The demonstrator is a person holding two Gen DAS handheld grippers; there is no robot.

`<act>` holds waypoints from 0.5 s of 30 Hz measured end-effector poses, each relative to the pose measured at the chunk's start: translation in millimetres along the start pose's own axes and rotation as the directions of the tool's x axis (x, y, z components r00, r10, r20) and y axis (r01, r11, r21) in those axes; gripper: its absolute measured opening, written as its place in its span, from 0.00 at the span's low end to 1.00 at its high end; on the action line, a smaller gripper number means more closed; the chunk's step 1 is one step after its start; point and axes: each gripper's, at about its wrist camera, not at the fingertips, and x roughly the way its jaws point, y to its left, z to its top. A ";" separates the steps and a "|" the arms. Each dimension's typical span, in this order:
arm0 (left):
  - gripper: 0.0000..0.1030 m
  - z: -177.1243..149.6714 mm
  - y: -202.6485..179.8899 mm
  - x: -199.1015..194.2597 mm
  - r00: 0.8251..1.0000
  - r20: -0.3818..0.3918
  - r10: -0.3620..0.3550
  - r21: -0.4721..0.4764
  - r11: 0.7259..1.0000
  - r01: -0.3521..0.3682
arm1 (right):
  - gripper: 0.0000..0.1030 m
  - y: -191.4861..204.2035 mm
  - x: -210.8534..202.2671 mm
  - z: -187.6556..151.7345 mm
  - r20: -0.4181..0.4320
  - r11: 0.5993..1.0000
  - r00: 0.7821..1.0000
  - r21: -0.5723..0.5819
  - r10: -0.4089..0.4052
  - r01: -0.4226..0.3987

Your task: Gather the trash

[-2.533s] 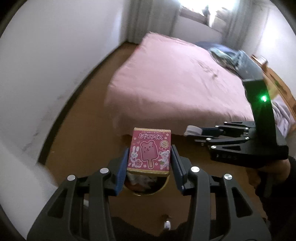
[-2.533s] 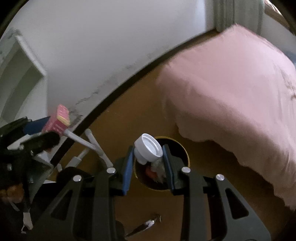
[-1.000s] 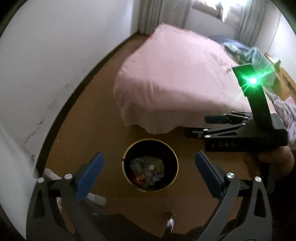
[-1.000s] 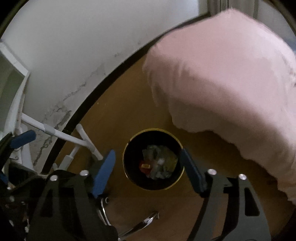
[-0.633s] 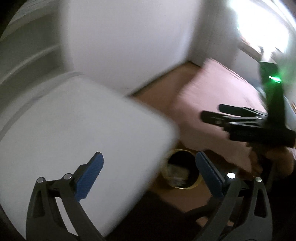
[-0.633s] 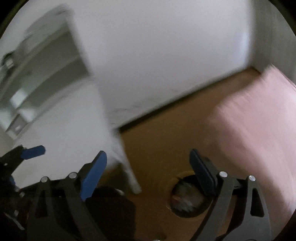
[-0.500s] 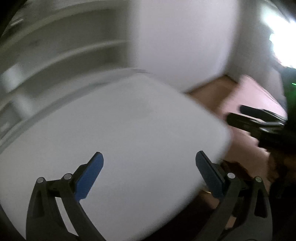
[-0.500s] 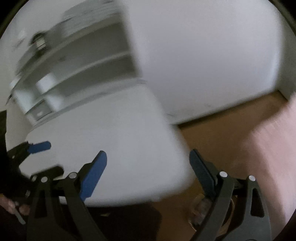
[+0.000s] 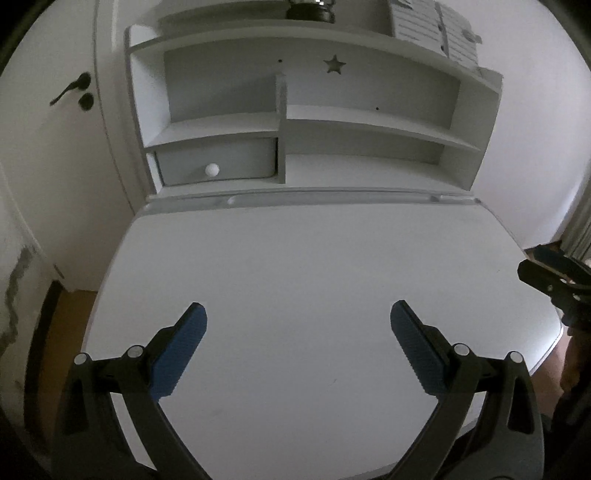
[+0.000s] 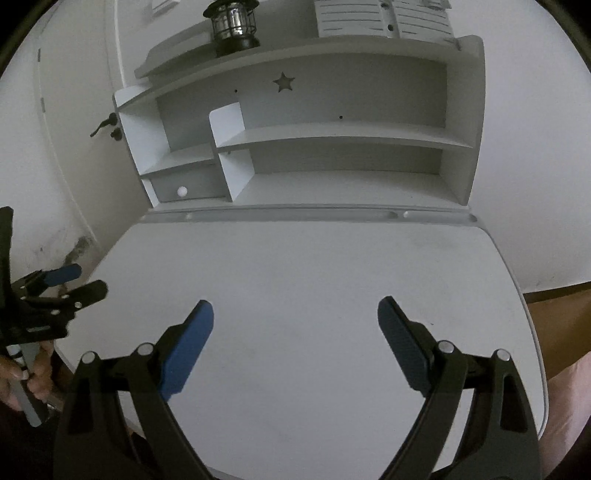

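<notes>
Above the bare white desktop [image 9: 295,280] of the white shelved desk, the left gripper [image 9: 298,334] and the right gripper [image 10: 295,330] both hang with blue-padded jaws spread wide and nothing between them. No trash shows on the desktop or on the white shelves [image 10: 332,133]; its location cannot be told, so a descent here would probably close on nothing. Searching higher risks knocking the black metal lantern [image 10: 233,26] off the top shelf.

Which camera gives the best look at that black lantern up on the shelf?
The right wrist view: the lantern stands whole on the shelf unit's top board. The left wrist view shows only its base, cut by the frame's edge.
</notes>
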 end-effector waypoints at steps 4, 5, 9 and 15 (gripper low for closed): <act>0.94 -5.6 -2.2 -5.5 1.000 0.013 0.016 0.036 0.999 -0.017 | 0.85 2.6 -5.1 -3.7 0.001 1.000 1.000 -0.001 0.010 -0.010; 0.94 -6.3 -3.1 -7.1 1.000 0.018 0.023 0.044 0.999 -0.024 | 0.85 3.1 -6.0 -5.3 0.003 1.000 1.000 -0.009 0.007 -0.007; 0.94 -10.3 -2.2 -12.9 0.999 0.032 0.028 0.039 0.999 -0.029 | 0.85 5.1 -14.4 -9.6 0.017 1.000 1.000 -0.030 -0.001 0.002; 0.94 -12.8 -0.8 -14.7 1.000 0.021 0.019 0.013 1.000 -0.019 | 0.85 8.0 -23.7 -11.8 0.037 0.999 0.999 -0.046 0.001 0.000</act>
